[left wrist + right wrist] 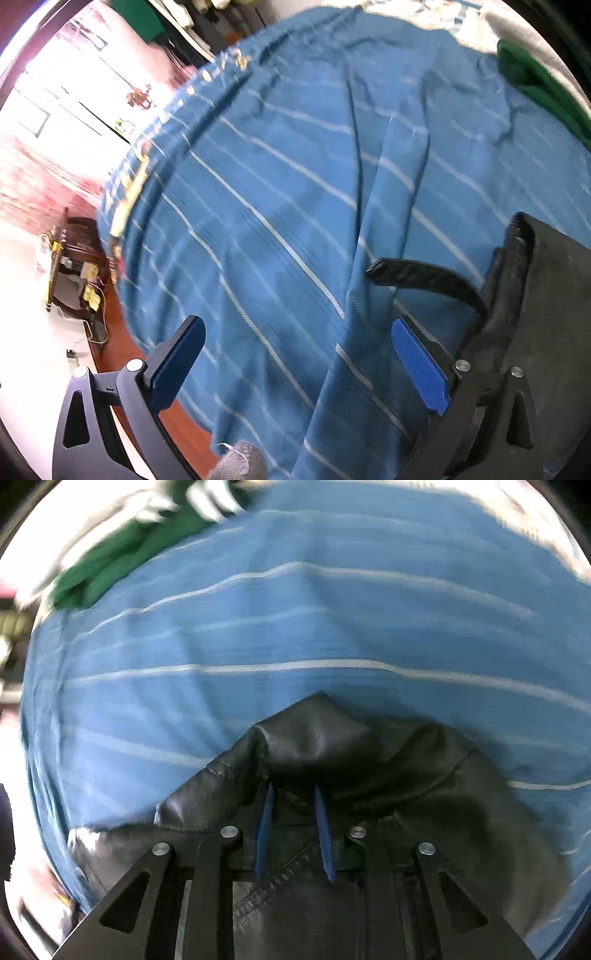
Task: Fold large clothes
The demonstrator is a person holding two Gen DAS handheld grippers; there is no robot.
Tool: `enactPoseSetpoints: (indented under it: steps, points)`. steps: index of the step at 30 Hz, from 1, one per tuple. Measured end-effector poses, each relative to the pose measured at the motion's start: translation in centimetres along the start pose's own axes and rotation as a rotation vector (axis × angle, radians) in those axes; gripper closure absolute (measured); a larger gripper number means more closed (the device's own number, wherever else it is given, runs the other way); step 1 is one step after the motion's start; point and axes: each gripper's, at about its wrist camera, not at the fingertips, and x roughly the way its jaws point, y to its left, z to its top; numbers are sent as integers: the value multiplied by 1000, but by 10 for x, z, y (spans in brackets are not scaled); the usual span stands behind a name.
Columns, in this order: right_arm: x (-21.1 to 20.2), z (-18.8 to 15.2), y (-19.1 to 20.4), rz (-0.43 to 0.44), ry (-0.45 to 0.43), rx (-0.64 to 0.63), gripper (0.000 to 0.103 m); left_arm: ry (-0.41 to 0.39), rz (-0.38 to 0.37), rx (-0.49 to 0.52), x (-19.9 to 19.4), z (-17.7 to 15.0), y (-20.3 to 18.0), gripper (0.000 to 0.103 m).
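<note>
So the black leather jacket (325,746) is lying on a blue bedsheet with thin white stripes (295,635), and the right hand-held gripper (293,834) is pointing almost straight down into it, jaws standing only a narrow gap apart with a bunched-up ridge of leather sitting right at the tips. Can't tell for sure whether the pads are actually pinching it, looks more like hovering at the fold. The left hand-held gripper (306,362) is hanging wide open over bare sheet, holding nothing, with the jacket's edge and a loose black strap (428,277) just off its right finger. A crumpled green garment (535,85) is sitting well beyond both. My take: the right one should be biting a single seam or hem, not a thick wad, and the left needs to be sliding over to catch the matching edge so the leather is lifting evenly instead of dragging the sheet.
</note>
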Motion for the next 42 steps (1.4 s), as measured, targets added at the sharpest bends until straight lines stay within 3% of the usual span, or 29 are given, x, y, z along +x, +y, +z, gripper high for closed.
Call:
enactPoseSetpoints:
  steps: [2, 4, 7, 10, 14, 18, 20, 22, 25, 27, 29, 32, 35, 39, 42]
  points:
    - [-10, 6, 3, -17, 45, 21, 80, -14, -16, -4, -13, 0, -2, 0]
    - [-44, -8, 5, -17, 16, 3, 80, -19, -38, -1, -24, -1, -11, 0]
    - [-80, -34, 32, 125, -6, -101, 80, -22, -82, 8, -31, -3, -26, 0]
    - [-54, -51, 59, 198, 84, -156, 80, -25, -102, 24, -38, -3, -45, 0]
    - [20, -46, 85, 94, 83, -230, 80, -13, -127, 48, -49, -7, -72, 0]
    - [11, -35, 100, 78, 118, -291, 79, -14, -156, 108, -61, -13, -103, 0]
    - [-10, -32, 82, 186, 118, -241, 79, -13, -178, 135, -67, -14, -121, 0]
    - [-43, -37, 54, 240, 59, -177, 75, -5, -230, 170, -73, -13, -150, 0]
    - [-95, -63, -17, 198, -89, -35, 35, -21, -289, 228, -79, -10, -199, 0]
    - [-123, -92, -87, 181, -155, 128, 31, -20, -337, 256, -79, -8, -235, 0]
    - [-131, -111, -145, 203, -163, 253, 31, -9, -365, 273, -71, -9, -261, 0]
    - [-116, -140, -221, 290, -156, 430, 31, 39, -330, 331, -35, -18, -297, 0]
    - [-70, -143, -252, 475, -143, 498, 31, 43, -390, 296, -28, -17, -289, 0]
    - [-24, -122, -256, 698, -181, 513, 30, 43, -409, 300, -30, -17, -282, 0]
    - [-14, -102, -244, 737, -229, 519, 29, 37, -388, 331, -32, -14, -287, 0]
